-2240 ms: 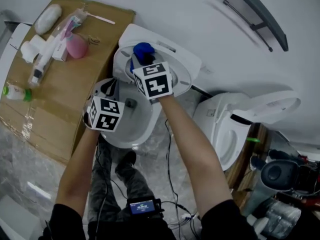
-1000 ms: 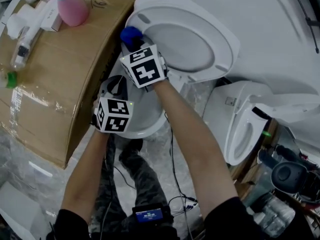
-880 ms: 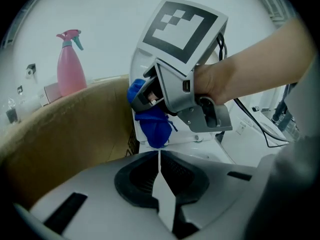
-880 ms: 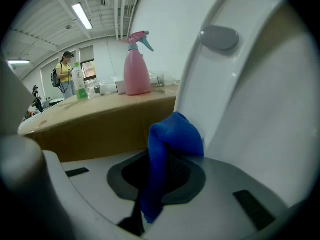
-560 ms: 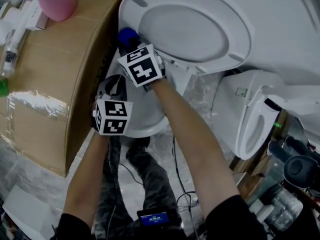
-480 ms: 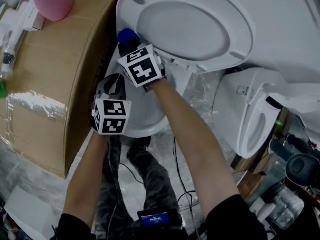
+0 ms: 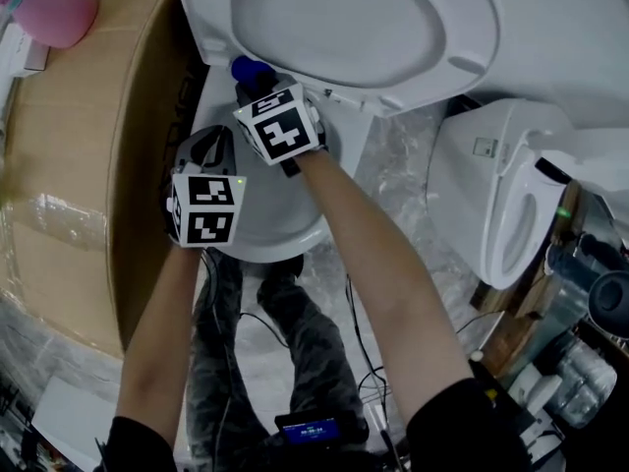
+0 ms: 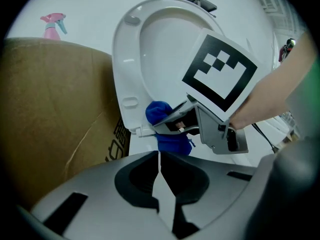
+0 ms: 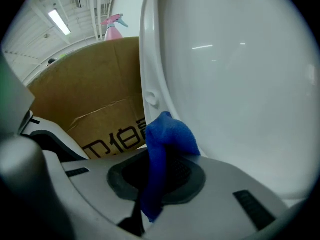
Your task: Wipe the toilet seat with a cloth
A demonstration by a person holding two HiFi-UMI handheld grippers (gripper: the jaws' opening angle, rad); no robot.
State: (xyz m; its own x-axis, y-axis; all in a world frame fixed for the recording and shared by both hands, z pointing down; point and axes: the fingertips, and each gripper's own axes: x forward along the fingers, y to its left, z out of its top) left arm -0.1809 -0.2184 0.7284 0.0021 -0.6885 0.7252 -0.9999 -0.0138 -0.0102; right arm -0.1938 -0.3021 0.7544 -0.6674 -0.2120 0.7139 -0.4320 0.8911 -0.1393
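Note:
The white toilet seat stands raised against the wall, seen also as the toilet seat and the toilet seat. My right gripper is shut on a blue cloth, which presses against the seat's lower rim. The blue cloth hangs pinched between the right jaws, and the blue cloth shows under the marker cube. My left gripper hovers over the bowl rim, shut and empty; the left gripper has its jaws together.
A large cardboard box stands close on the left with a pink spray bottle on top. A second toilet stands at the right. Cables and the person's legs lie below on plastic sheeting.
The head view has tilted so the seat fills the top. The right gripper with the cloth has stayed at the seat's lower left rim. The left gripper has drifted slightly left.

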